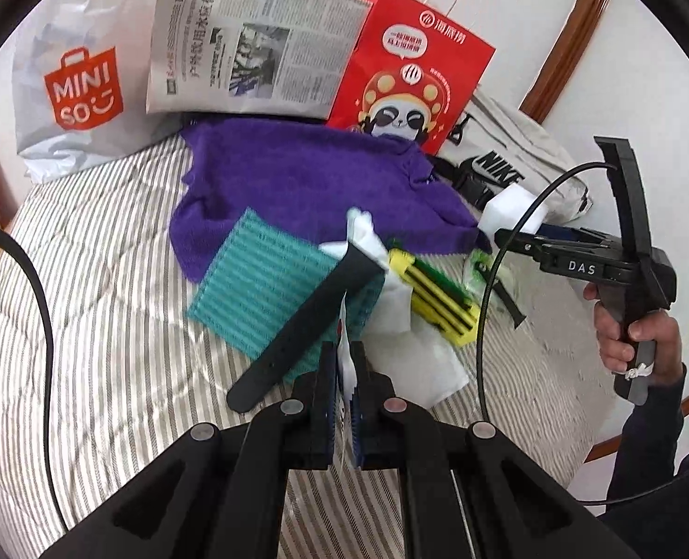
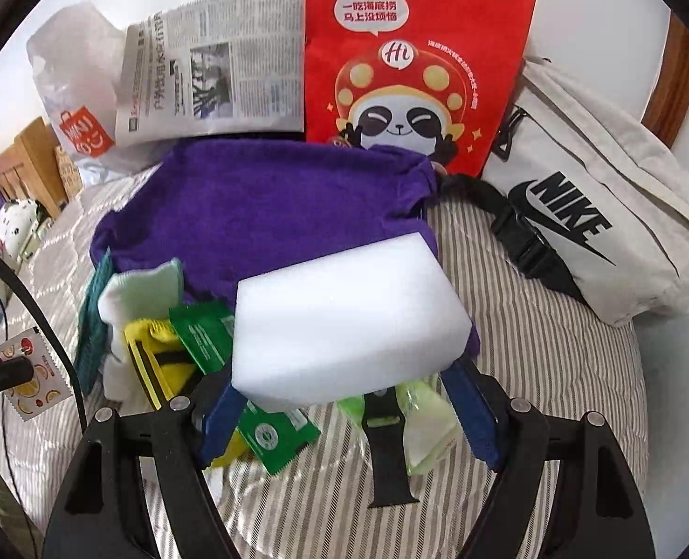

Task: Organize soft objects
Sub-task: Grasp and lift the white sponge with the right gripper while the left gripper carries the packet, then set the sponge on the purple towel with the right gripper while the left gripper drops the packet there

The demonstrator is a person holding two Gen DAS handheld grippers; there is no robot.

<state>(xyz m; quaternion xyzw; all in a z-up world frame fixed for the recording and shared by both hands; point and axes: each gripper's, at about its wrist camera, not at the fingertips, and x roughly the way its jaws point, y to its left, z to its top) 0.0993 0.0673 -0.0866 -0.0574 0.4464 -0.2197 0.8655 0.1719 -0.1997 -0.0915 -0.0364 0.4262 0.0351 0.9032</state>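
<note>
My left gripper [image 1: 343,379] is shut on a small flat white packet [image 1: 343,349], seen edge-on; in the right wrist view the packet [image 2: 30,372] shows fruit pictures at the far left. My right gripper [image 2: 344,396] is shut on a white foam sponge block [image 2: 344,312] and holds it above the bed; it also shows in the left wrist view [image 1: 512,212]. A purple towel [image 1: 298,177] lies spread behind. On it lie a teal ribbed cloth [image 1: 270,275], a black watch strap [image 1: 307,321], white tissue [image 1: 391,307] and a yellow-black striped sponge [image 1: 437,298].
Everything lies on a striped bed cover [image 1: 111,303]. At the back stand a Miniso bag [image 1: 79,88], a newspaper [image 1: 251,46], a red panda paper bag [image 2: 409,60] and a white Nike bag [image 2: 601,214]. Green packets [image 2: 265,433] and another black strap [image 2: 386,456] lie under my right gripper.
</note>
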